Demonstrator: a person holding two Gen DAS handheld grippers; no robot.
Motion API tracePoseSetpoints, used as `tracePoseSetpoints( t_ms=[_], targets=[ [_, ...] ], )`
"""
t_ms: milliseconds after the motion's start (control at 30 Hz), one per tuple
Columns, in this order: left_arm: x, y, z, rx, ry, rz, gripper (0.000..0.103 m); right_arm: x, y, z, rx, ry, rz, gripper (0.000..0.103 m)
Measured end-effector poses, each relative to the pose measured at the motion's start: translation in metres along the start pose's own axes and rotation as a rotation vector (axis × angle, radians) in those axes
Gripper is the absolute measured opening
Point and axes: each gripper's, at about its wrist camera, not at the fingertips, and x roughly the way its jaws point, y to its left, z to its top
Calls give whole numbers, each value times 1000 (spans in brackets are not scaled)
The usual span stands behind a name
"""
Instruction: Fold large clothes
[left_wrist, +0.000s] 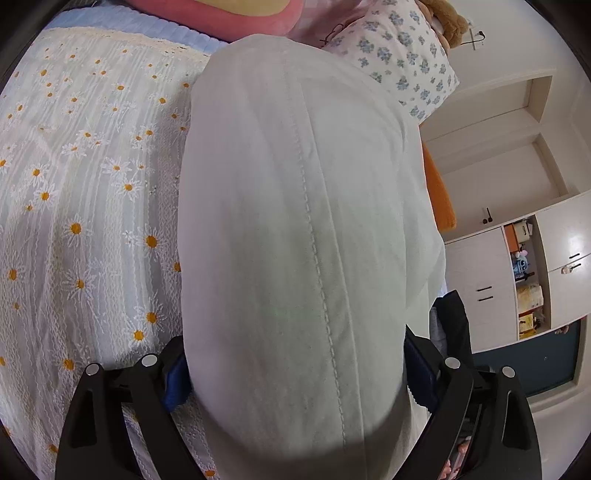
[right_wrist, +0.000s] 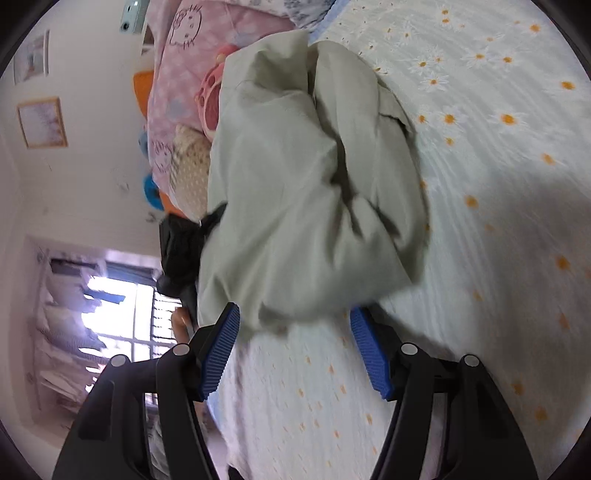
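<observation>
Lying bunched on bed (right_wrist: 498, 221): garment (right_wrist: 303, 184). Left tool (left_wrist: 295, 373) spread wide, garment fold between pads, grip unclear. Right tool (right_wrist: 295, 350) open, empty.

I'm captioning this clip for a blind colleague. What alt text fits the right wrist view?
A crumpled pale green garment lies on a daisy-print bedspread, just ahead of the open right gripper with blue-padded fingers. Pink bedding and a bright window sit to the left.

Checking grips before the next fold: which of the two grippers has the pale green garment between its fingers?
The left gripper: the pale green garment fills its wide gap. The right gripper frames only daisy bedspread.
</observation>
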Motion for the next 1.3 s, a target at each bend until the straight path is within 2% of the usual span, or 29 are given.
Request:
tracePoseSetpoints(
  t_ms=[133, 267, 333, 367, 467, 533, 600, 700, 767, 833, 900, 1000, 1067, 1167, 1267, 1300],
  targets=[
    [0, 2, 0, 1, 0, -9, 93, 11, -4, 12, 72, -34, 52, 63],
    [0, 2, 0, 2, -1, -9, 93, 15, -5, 21, 131, -18, 57, 63],
    [0, 2, 0, 6, -2, -9, 93, 10, -2, 22, 136, -32, -4, 61],
    [-1, 2, -1, 10, -3, -9, 93, 8, 3, 22, 116, -45, -60, 61],
    [-2, 1, -3, 12, -6, -3, 93, 7, 19, 22, 35, -68, -150, 61],
    [-3, -3, -5, 17, -11, 24, 93, 15, 27, 25, 23, -46, -249, 62],
    [-3, -6, -5, 26, -12, 45, 93, 21, 23, 26, 56, -16, -301, 62],
    [-2, -4, -3, 30, -16, 42, 95, 18, 5, 18, 177, -47, -245, 62],
    [-2, -2, -3, 34, -21, 30, 95, 15, 1, 14, 218, -67, -219, 68],
    [-2, -1, -4, 36, -23, 24, 95, 17, -4, 16, 277, -105, -127, 71],
    [-2, -1, -5, 36, -22, 27, 95, 17, -4, 22, 279, -132, -111, 71],
    [-1, -2, -4, 36, -15, 31, 95, 27, 1, 37, 277, -125, -113, 71],
    [0, -3, -3, 42, -13, 30, 95, 27, 4, 46, 253, -116, -130, 71],
    [1, -3, -1, 45, -14, 27, 95, 35, 37, 62, 92, -88, -199, 71],
    [2, 0, 0, 41, -15, 16, 95, 50, 65, 72, -101, -8, -288, 71],
    [2, 0, 0, 45, -15, 17, 95, 60, 63, 76, -105, 46, -365, 71]
  ],
)
